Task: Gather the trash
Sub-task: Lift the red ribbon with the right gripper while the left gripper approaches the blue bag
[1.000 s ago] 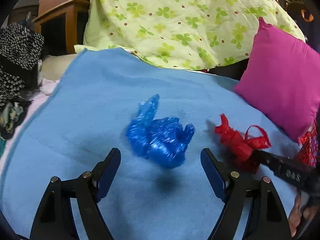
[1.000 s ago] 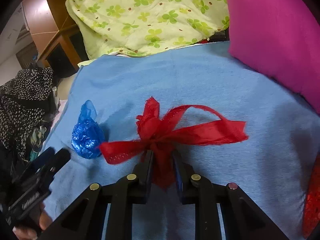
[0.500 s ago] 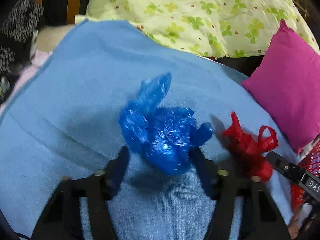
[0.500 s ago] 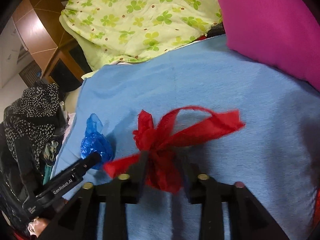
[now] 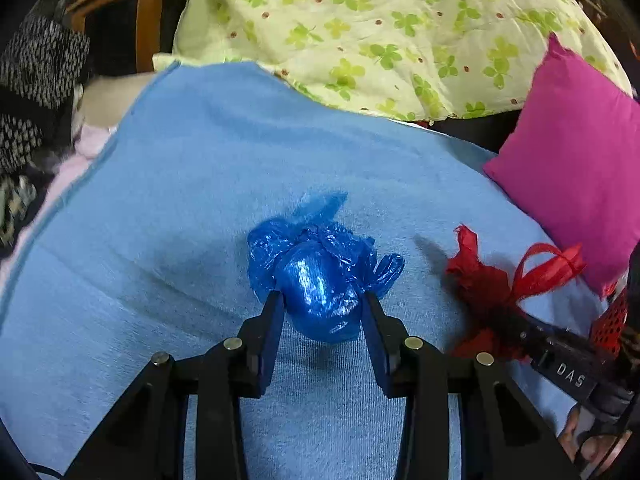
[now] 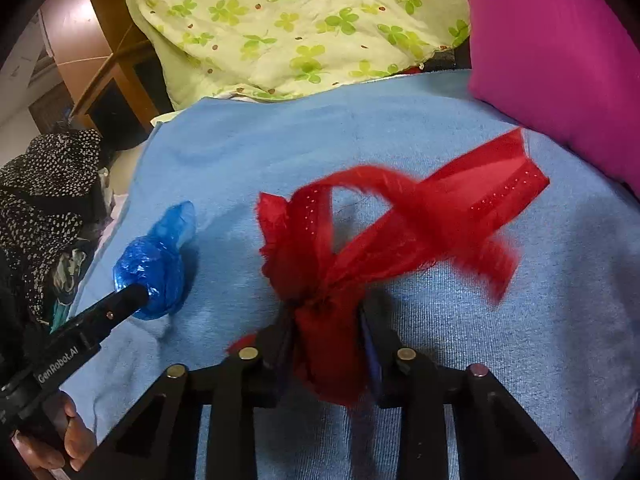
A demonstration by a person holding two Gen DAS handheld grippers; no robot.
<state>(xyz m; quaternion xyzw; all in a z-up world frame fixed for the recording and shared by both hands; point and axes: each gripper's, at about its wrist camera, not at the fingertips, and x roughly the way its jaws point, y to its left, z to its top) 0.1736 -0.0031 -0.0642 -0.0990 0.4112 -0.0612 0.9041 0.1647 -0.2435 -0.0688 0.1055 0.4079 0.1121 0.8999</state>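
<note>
A crumpled blue plastic bag (image 5: 320, 280) lies on the blue blanket (image 5: 180, 200). My left gripper (image 5: 322, 298) straddles it, jaws closing, both pads pressing its sides. From the right wrist view the same bag (image 6: 156, 264) sits at the left gripper's tip (image 6: 136, 296). A frayed red ribbon bundle (image 6: 380, 232) has its knot between the pads of my right gripper (image 6: 328, 320), whose jaws are closing and squeezing it. The ribbon's loop and tails spread up and to the right. In the left wrist view the ribbon (image 5: 480, 280) and right gripper (image 5: 500, 318) sit to the right.
A pink pillow (image 5: 572, 152) borders the blanket on the right, and a green clover quilt (image 5: 380, 28) lies behind it. Dark dotted clothing (image 6: 48, 184) is heaped off the left edge beside wooden furniture (image 5: 132, 12). Red mesh (image 5: 608, 320) shows at far right.
My left gripper went from wide open before the blue bag to closed around it. My right gripper loosened, slid further onto the red knot and closed again; the ribbon tails swung right.
</note>
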